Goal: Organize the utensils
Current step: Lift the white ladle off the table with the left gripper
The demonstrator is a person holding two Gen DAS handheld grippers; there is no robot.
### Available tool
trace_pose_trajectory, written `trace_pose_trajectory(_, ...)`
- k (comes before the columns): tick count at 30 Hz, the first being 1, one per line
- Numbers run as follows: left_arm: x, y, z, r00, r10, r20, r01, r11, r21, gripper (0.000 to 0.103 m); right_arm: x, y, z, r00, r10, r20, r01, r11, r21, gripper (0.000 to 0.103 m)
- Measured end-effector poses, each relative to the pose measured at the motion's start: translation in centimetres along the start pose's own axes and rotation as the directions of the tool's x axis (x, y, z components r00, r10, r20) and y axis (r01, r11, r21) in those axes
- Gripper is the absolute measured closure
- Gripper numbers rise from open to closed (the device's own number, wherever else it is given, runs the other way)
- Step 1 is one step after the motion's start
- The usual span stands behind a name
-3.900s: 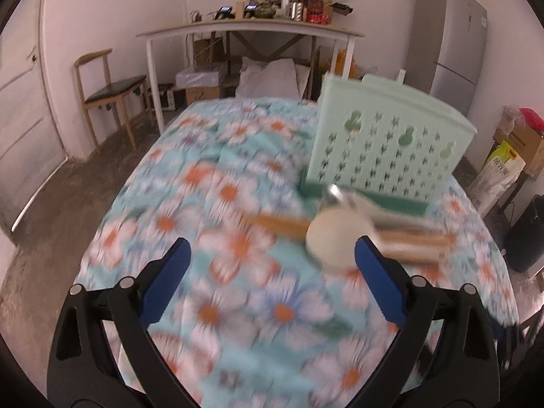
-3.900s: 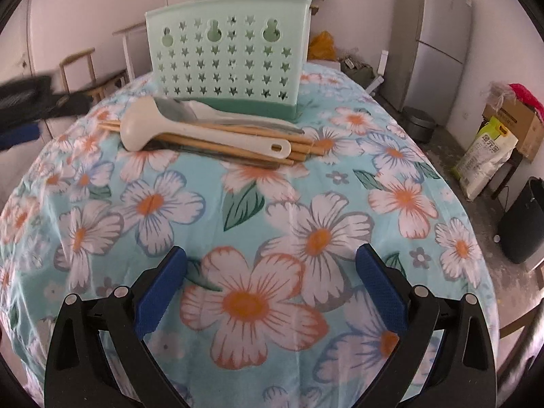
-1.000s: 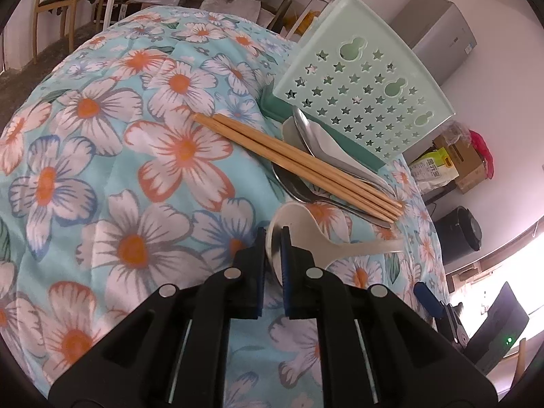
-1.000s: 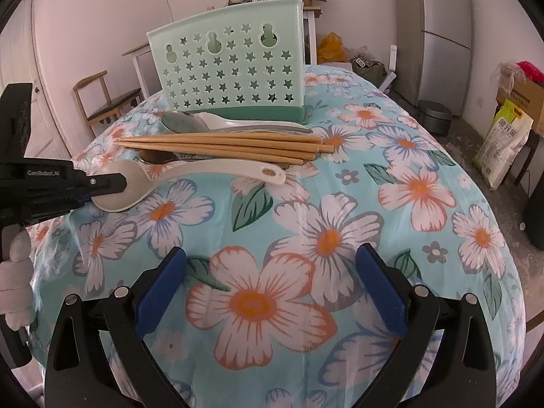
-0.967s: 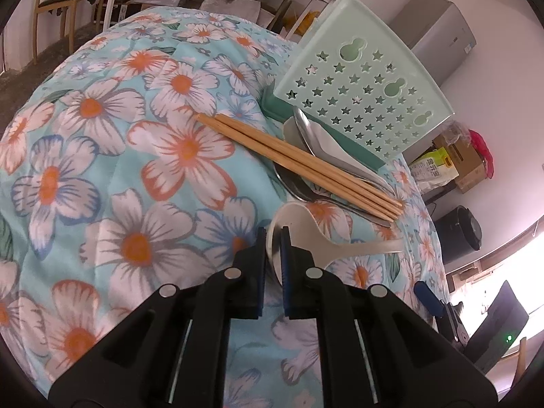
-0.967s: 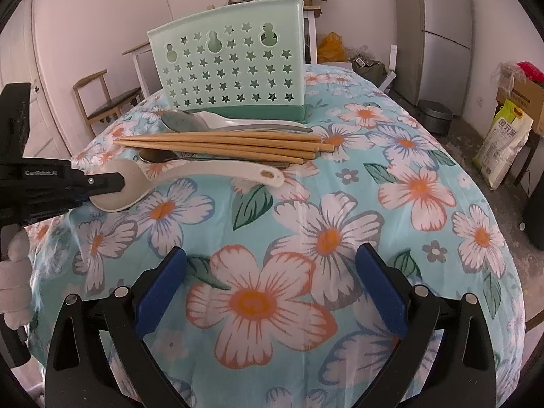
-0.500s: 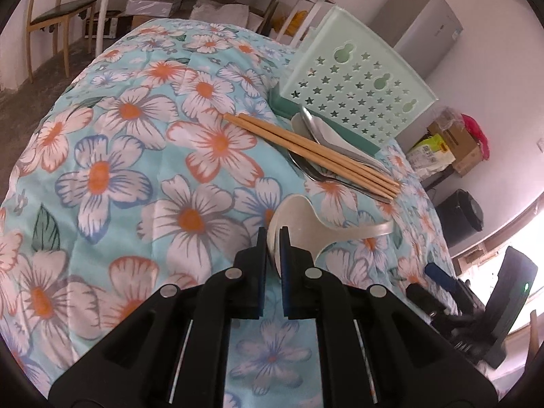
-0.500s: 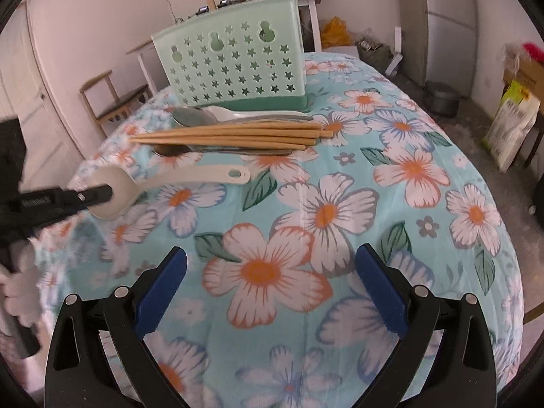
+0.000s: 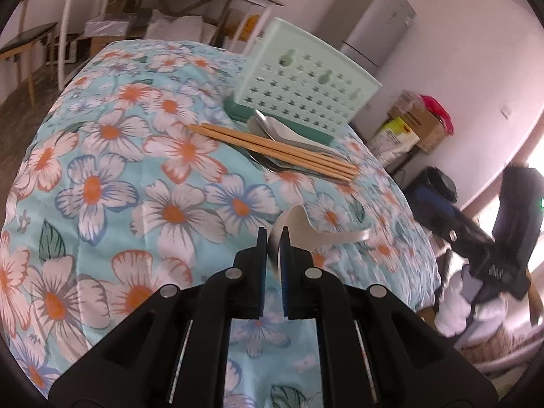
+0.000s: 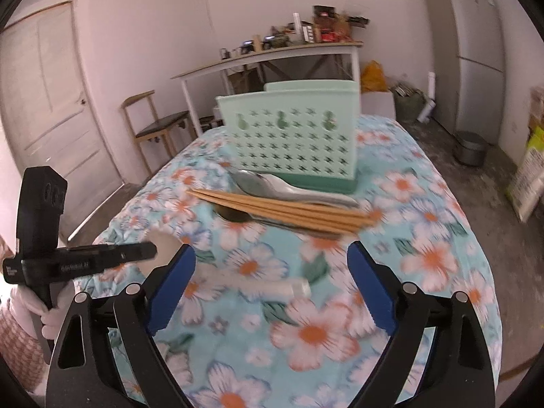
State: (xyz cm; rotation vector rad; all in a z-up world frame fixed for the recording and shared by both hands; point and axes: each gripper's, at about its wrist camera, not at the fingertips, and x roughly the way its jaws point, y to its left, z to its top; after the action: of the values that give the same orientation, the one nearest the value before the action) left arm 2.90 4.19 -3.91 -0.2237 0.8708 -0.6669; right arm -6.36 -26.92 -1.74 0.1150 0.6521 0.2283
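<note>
White plastic soup spoon (image 9: 307, 229) is up off the flowered tablecloth (image 9: 102, 176), bowl rim pinched in the left gripper (image 9: 273, 238)!

A second ago that spoon lay beside the pile; now it has been carried clear, handle pointing right, well apart from the wooden chopsticks (image 9: 272, 148) and metal spoons (image 9: 272, 125), which lie untouched just in front of the mint-green perforated utensil holder (image 9: 306, 81). The right gripper (image 10: 270, 265) has swung in, its blue-padded jaws spread wide and empty, the blurred spoon handle lying between them in its own view. That looks like a handover or re-grip taking shape, likely needed before the spoon can drop handle-first into the holder.
</note>
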Motion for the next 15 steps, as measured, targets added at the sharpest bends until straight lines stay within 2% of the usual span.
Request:
trace_pose_trajectory(4,0.0,-0.3,-0.5,0.999,-0.045,-0.023,0.046,0.999,0.028,0.097,0.5,0.5,0.5,1.0,0.017,-0.004,-0.017,1.0,0.003,0.017)
trace_pose_trajectory(8,1.0,0.4,-0.8,0.998,-0.017,-0.056,0.017,1.0,0.007,0.097,1.2,0.7,0.3,1.0,0.011,-0.029,-0.011,1.0,-0.012,0.02)
trace_pose_trajectory(15,2.0,1.1,-1.0,0.998,0.01,-0.064,-0.01,1.0,-0.008,0.097,2.8,0.7,0.7,0.998,0.015,-0.062,-0.016,0.999,-0.028,0.031)
